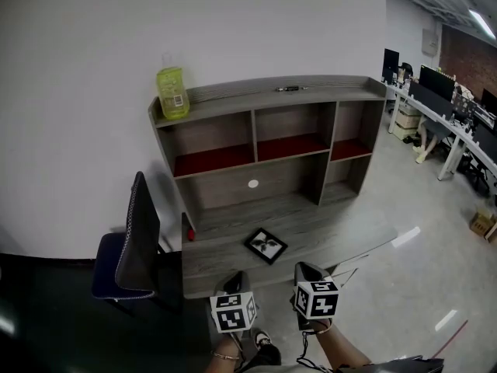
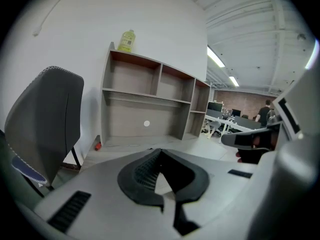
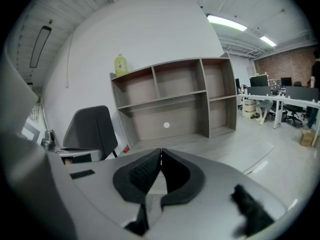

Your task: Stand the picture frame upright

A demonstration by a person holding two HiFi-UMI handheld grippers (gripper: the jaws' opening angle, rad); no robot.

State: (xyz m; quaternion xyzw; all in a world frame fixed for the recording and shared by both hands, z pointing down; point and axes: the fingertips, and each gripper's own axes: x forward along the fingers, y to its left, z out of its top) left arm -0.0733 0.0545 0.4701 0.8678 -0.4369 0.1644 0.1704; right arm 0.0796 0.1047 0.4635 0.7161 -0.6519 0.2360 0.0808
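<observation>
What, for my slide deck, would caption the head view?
Picture frame lies flat on the desk; left gripper and right gripper, both shut, hover at the front edge.

A plain white wall (image 1: 233, 22) backs a grey wood-grain bench (image 1: 342, 235). On the bench's rear edge stands a matching hutch (image 1: 272, 92) with three open upper compartments, their floors lined red, and a small white disc (image 1: 253, 183) on the back panel below. A dark office chair (image 1: 140, 243) sits at the bench's left edge. The glossy pale-grey floor (image 1: 404, 200) reflects ceiling strip lights (image 1: 481, 23). Far right, white office desks (image 1: 454, 127) carry dark monitors (image 1: 435, 80) before a brick wall (image 1: 466, 57).
</observation>
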